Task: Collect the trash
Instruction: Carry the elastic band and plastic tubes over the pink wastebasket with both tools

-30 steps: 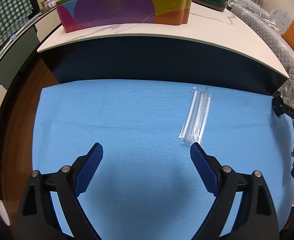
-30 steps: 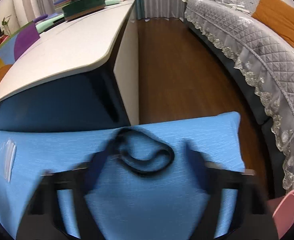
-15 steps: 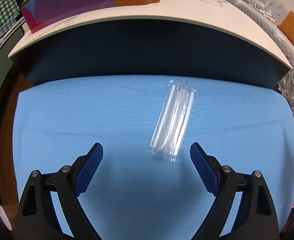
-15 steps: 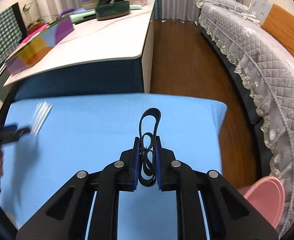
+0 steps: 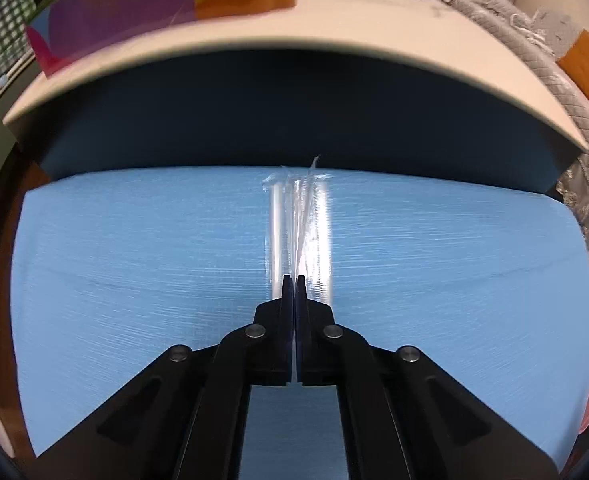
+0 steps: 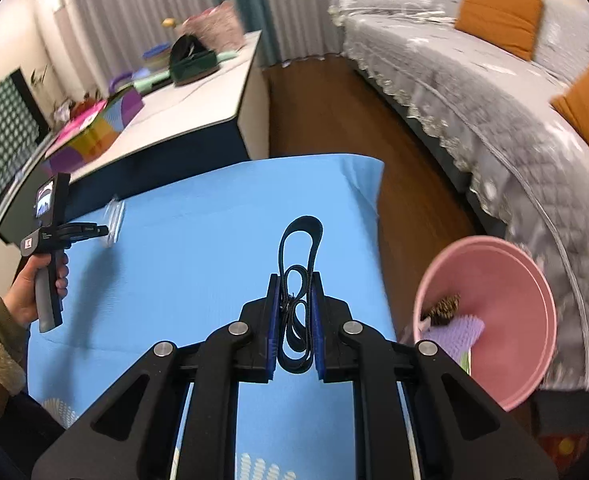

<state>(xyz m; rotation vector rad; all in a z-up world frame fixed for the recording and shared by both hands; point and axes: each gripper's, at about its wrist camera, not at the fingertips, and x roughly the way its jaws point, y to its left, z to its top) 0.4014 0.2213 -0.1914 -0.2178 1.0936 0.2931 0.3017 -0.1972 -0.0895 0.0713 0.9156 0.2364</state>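
Observation:
My left gripper (image 5: 294, 280) is shut on the near end of a clear plastic wrapper (image 5: 300, 224) over the blue cloth (image 5: 134, 280). In the right wrist view the left gripper (image 6: 100, 230) holds the wrapper (image 6: 114, 220) at the cloth's far left. My right gripper (image 6: 294, 280) is shut on a black band (image 6: 300, 248), looped and sticking up past the fingertips, above the blue cloth (image 6: 214, 220). A pink bin (image 6: 502, 320) stands to the right, holding a brown scrap and a purple piece.
A white-topped dark table (image 5: 374, 40) with a colourful box (image 5: 154, 12) stands beyond the cloth. A grey quilted sofa (image 6: 494, 120) with orange cushions runs along the right. Wood floor (image 6: 334, 112) lies between them.
My left gripper has shut on the wrapper's near end. My right gripper, shut on the black band, has lifted and swung right, bringing the pink bin into view.

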